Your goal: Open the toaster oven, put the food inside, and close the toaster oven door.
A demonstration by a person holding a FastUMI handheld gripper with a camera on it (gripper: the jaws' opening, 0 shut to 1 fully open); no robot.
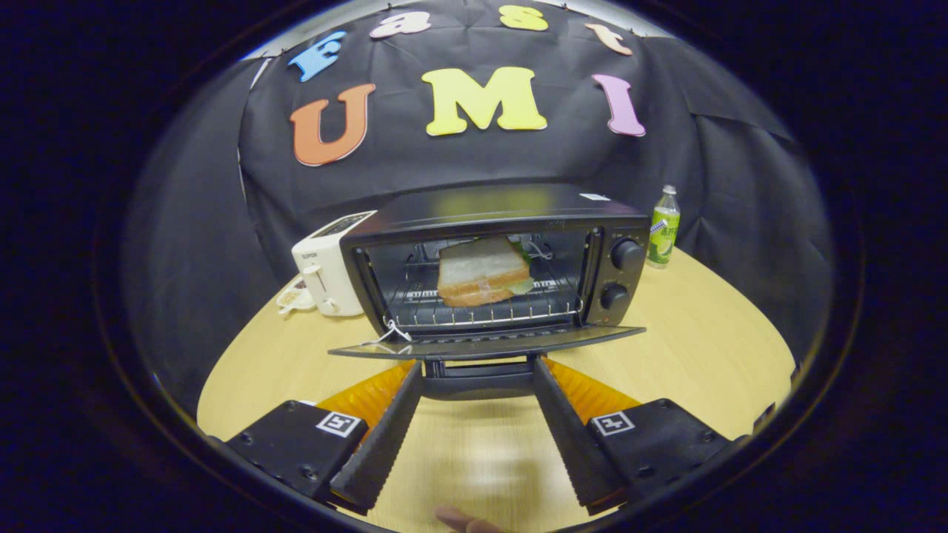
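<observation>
A black toaster oven [496,259] stands on the wooden table with its door [485,342] folded down flat toward me. A sandwich [481,272] lies on the wire rack inside the oven. The door's black handle [478,377] hangs at the door's front edge, right between my fingertips. My gripper [478,370] is open, its two ribbed black fingers [385,437] spread to either side of the handle, at most just touching its ends. Nothing is held.
A white pop-up toaster [329,270] stands left of the oven. A green-labelled bottle [663,228] stands to its right at the back. The light wooden table [703,348] runs round the oven. A fingertip [463,520] shows below the fingers.
</observation>
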